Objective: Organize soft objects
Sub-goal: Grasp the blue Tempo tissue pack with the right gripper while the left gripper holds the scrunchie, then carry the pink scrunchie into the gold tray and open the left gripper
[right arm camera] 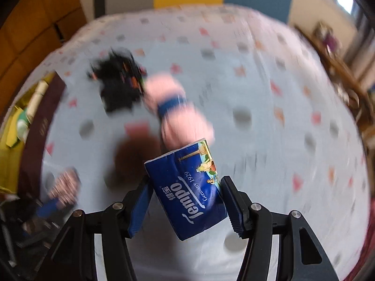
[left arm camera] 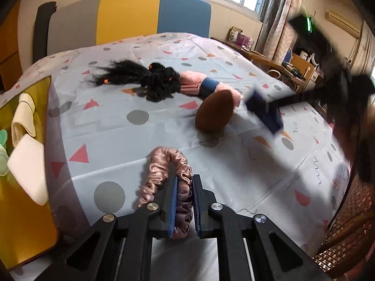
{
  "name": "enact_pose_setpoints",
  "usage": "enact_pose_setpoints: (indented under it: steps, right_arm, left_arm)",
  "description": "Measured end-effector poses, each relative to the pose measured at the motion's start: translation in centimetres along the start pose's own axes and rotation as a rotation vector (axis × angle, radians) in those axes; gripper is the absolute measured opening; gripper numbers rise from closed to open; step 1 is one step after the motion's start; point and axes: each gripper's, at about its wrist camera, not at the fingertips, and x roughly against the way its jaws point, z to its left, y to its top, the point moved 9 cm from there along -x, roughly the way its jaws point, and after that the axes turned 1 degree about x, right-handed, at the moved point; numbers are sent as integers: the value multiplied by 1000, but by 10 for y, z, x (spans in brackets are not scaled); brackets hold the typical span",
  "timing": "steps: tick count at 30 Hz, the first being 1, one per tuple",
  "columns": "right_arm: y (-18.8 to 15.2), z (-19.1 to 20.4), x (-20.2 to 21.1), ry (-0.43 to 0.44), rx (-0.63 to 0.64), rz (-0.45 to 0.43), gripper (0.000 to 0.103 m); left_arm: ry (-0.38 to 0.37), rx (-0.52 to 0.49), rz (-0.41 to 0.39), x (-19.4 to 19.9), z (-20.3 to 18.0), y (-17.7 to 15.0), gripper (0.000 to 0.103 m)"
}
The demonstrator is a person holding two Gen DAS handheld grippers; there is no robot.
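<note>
The left gripper [left arm camera: 184,201] was seen with its jaws shut tight on a pink satin scrunchie [left arm camera: 164,171], one side of the loop pinched between the blue pads and the rest lying on the bed [left arm camera: 117,126]. The bed was covered with a pale blue sheet printed with grey dots and pink and orange triangles. At the left edge of the left wrist view a yellow box [left arm camera: 28,210] was recorded, holding cream and white soft items. Farther up the bed a black wig [left arm camera: 145,79] with small orange ties was noted, and just beside it a pink fluffy bundle [left arm camera: 194,84] wrapped by a blue band. A brown oval object [left arm camera: 214,112] rested against that bundle. The right gripper [right arm camera: 185,201] was seen with its jaws about half open and closed on a blue pack of tissues [right arm camera: 187,187], each pad pressed against one side of the pack, which was held tilted above the bed. The background of the right wrist view was heavily blurred. In the left wrist view the right gripper appeared as a dark smear at the right, with the blue pack near the brown object.
</note>
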Motion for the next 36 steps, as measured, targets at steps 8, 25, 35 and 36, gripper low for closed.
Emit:
enact_pose_setpoints:
  steps: [8,25,35,36]
  right_arm:
    - [-16,7,-17,-53,28,-6,59]
    - [-17,17,-19,-113,117,-17,58]
    - [-18,17,-20,-110,119,-17,58]
    - [-18,17,-20,-111,121,-17,58]
  left_arm:
    - [-24,19,-80,49,-15,15,11]
    - [221,141,-173,138,49,25,11]
    - [380,221,-171,170,113,11,11]
    - [387,231,-166,171,118,8,11]
